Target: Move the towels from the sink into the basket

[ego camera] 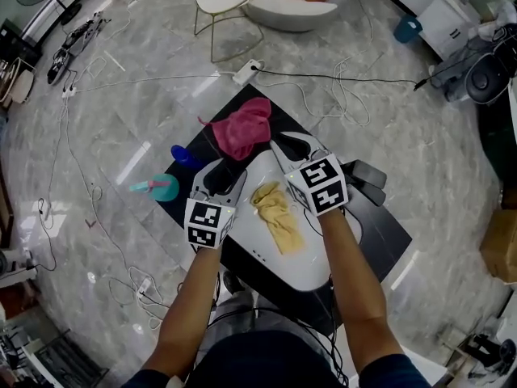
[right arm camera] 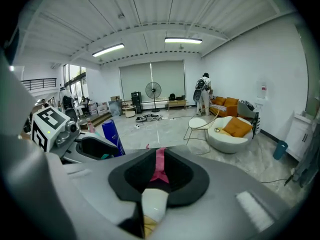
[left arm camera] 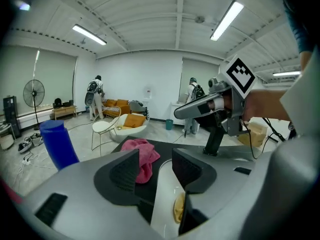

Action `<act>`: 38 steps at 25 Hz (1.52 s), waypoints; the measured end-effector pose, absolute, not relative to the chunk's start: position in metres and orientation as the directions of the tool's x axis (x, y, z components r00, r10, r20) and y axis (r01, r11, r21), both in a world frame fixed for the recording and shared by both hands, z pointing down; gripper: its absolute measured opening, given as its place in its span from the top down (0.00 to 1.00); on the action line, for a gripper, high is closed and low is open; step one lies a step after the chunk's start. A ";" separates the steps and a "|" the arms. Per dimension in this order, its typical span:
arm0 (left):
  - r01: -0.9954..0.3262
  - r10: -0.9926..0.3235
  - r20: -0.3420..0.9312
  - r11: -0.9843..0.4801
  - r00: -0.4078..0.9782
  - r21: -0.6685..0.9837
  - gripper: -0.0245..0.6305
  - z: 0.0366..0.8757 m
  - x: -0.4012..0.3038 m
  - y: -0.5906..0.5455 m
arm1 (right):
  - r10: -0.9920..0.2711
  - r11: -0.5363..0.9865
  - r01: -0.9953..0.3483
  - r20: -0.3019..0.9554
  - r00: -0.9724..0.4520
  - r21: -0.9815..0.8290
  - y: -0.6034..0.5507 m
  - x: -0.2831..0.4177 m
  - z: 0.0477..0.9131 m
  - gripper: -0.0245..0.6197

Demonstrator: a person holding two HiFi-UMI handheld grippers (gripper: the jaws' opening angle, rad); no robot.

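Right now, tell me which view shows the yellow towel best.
The head view: the yellow towel lies in full sight in the white sink. Each gripper view catches only a yellow sliver low in the frame, by its jaws.

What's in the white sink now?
One crumpled yellow towel lies in the sink; the pink towel is outside it. The left gripper and the right gripper cover the basin's sides, and whatever is under the towel is hidden.

One towel [ego camera: 277,217] lies in the sink [ego camera: 311,253] between the left tool [ego camera: 220,175] and right tool [ego camera: 292,148]; a second towel [ego camera: 241,129] rests on the table [ego camera: 388,233] just behind the sink.
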State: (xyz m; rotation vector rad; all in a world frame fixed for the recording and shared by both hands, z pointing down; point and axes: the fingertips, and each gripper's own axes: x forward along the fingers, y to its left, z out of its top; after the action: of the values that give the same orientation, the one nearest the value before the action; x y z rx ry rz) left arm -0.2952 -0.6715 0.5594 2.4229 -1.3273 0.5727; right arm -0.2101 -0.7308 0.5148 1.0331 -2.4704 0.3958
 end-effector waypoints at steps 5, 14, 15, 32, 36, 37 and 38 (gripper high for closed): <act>-0.866 -0.721 0.523 -0.496 0.455 0.069 0.67 0.599 -0.296 -0.695 | -0.558 0.696 -0.712 0.548 -0.622 -0.099 -0.750 -0.219 0.571 0.81; -0.883 -0.704 0.587 -0.468 0.399 0.039 0.67 0.648 -0.299 -0.724 | -0.481 0.721 -0.685 0.635 -0.605 -0.106 -0.778 -0.230 0.657 0.75; -0.882 -0.697 0.599 -0.469 0.394 0.035 0.67 0.654 -0.299 -0.726 | -0.475 0.725 -0.682 0.644 -0.600 -0.100 -0.780 -0.231 0.664 0.75; -0.909 -0.710 0.607 -0.414 0.358 0.052 0.92 0.670 -0.313 -0.731 | -0.462 0.731 -0.680 0.691 -0.556 -0.058 -0.777 -0.238 0.689 0.92; -0.908 -0.729 0.576 -0.415 0.370 0.057 0.92 0.651 -0.315 -0.727 | -0.510 0.706 -0.707 0.660 -0.551 -0.044 -0.768 -0.232 0.669 0.92; -0.906 -0.733 0.567 -0.418 0.376 0.061 0.92 0.645 -0.314 -0.725 | -0.524 0.698 -0.715 0.652 -0.548 -0.040 -0.765 -0.230 0.663 0.92; -0.904 -0.736 0.558 -0.423 0.384 0.064 0.92 0.638 -0.312 -0.723 | -0.538 0.690 -0.723 0.643 -0.545 -0.035 -0.761 -0.229 0.656 0.92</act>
State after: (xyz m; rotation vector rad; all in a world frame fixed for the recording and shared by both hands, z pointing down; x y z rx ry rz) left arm -0.3119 -0.7226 0.6380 2.2895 -1.4252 0.6489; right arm -0.2286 -0.7613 0.6558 0.9625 -2.2894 0.3961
